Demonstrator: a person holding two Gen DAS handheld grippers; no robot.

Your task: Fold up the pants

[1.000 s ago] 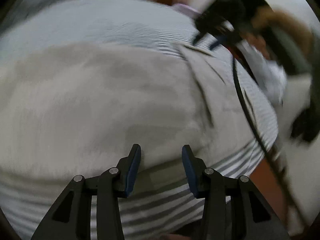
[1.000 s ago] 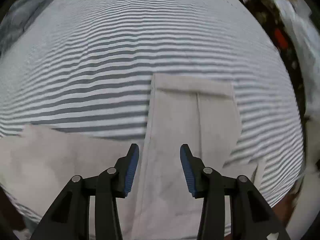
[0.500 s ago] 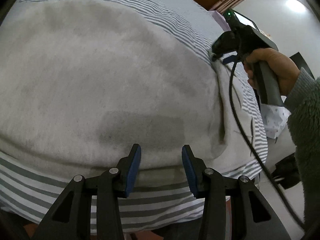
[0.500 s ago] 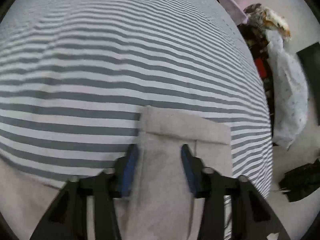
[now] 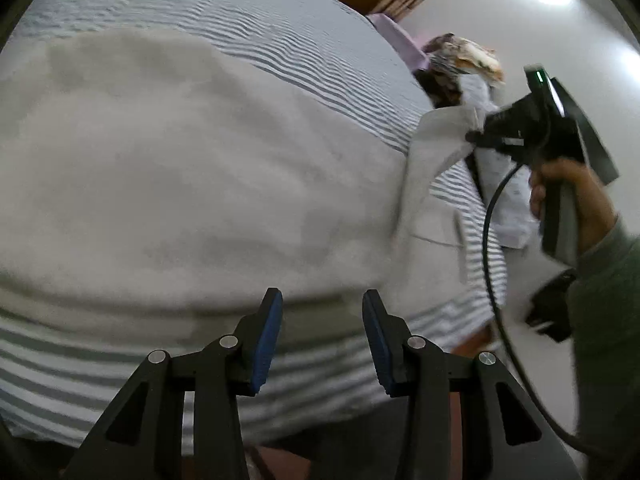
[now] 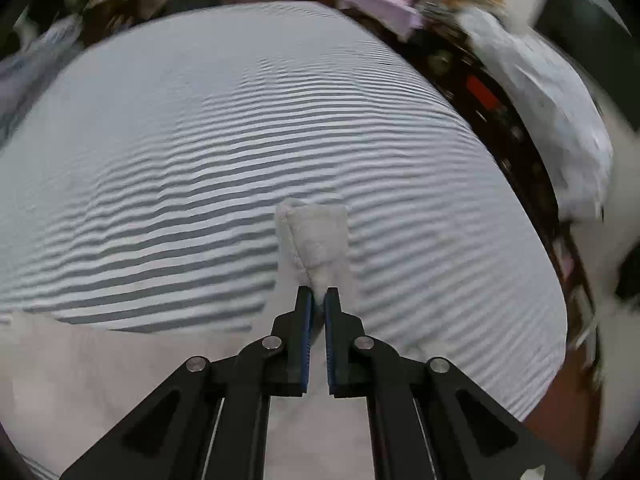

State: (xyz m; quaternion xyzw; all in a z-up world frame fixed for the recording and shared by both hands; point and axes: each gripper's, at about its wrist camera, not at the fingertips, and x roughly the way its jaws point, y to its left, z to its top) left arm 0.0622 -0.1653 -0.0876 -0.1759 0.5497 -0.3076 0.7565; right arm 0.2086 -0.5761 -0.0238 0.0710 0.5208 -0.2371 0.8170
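Observation:
Light grey fleece pants [image 5: 180,168] lie spread on a grey-and-white striped bed sheet [image 5: 280,36]. My left gripper [image 5: 322,304] stands open just above the near edge of the pants, with nothing between its blue pads. In the right wrist view my right gripper [image 6: 319,300] is shut on the hem end of a pant leg [image 6: 316,236], which sticks up past the fingertips, lifted off the sheet [image 6: 240,140]. The left wrist view shows that right gripper [image 5: 476,138] at the far right, held by a hand [image 5: 560,188], pulling the leg end [image 5: 436,140] up.
The bed's right edge drops to a pale floor [image 5: 532,280]. A cluttered pile of clothes and a pale patterned cloth [image 6: 552,92] lie beyond the right side of the bed. A lilac item [image 6: 380,6] sits at the far corner. A black cable [image 5: 490,240] hangs from the right gripper.
The right gripper closed on the pant leg's hem and lifted it up off the sheet, moving right. The left gripper stayed open near the pants' near edge.

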